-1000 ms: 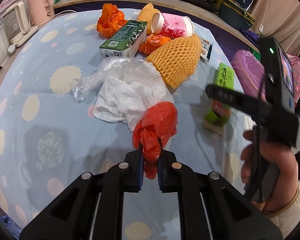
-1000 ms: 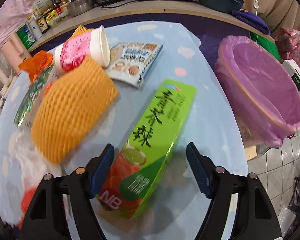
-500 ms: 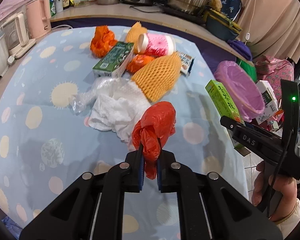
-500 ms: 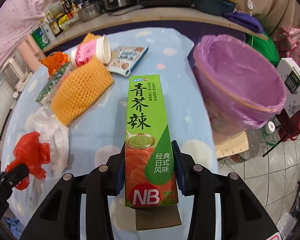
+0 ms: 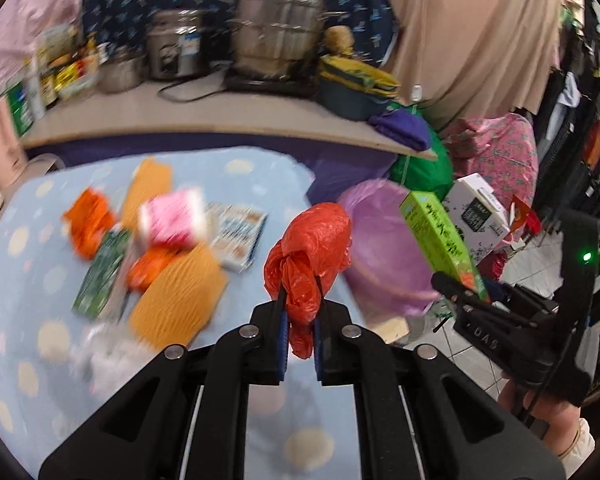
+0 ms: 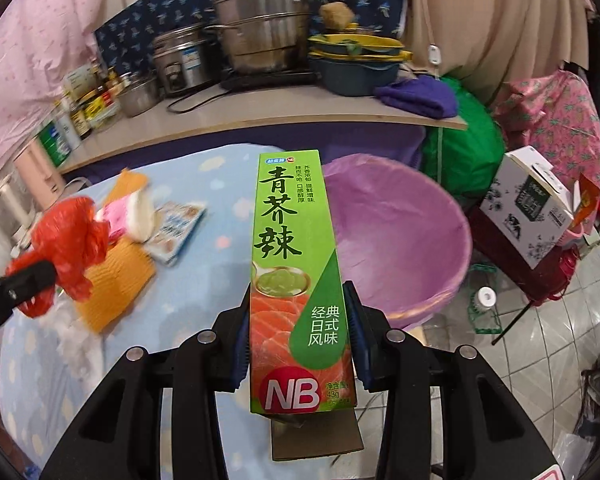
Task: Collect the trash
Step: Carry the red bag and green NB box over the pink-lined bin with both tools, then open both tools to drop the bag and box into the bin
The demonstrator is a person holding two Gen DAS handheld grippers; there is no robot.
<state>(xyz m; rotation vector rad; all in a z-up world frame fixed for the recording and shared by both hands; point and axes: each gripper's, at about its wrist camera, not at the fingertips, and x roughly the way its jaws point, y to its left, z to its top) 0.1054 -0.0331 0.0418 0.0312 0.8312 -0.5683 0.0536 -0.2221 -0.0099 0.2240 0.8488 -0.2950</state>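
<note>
My left gripper (image 5: 299, 320) is shut on a crumpled red plastic bag (image 5: 310, 240) and holds it in the air above the table's right edge, beside the purple-lined bin (image 5: 380, 256). My right gripper (image 6: 298, 336) is shut on a green wasabi box (image 6: 292, 280) and holds it upright in front of the bin (image 6: 396, 240). The red bag (image 6: 66, 240) shows at the left of the right wrist view. The box (image 5: 440, 240) and right gripper (image 5: 476, 300) show at the right of the left wrist view.
On the blue dotted tablecloth (image 5: 28, 280) lie an orange foam net (image 5: 176, 300), a pink cup (image 5: 172, 220), a snack packet (image 5: 236, 240), a green carton (image 5: 104, 276), orange bags and white tissue. A white box (image 6: 532, 212) stands on the floor right of the bin. Pots line the back counter (image 6: 260, 120).
Both grippers have risen and swung right toward the purple bin with their loads. The red bag and the green box are higher and closer to the bin than before.
</note>
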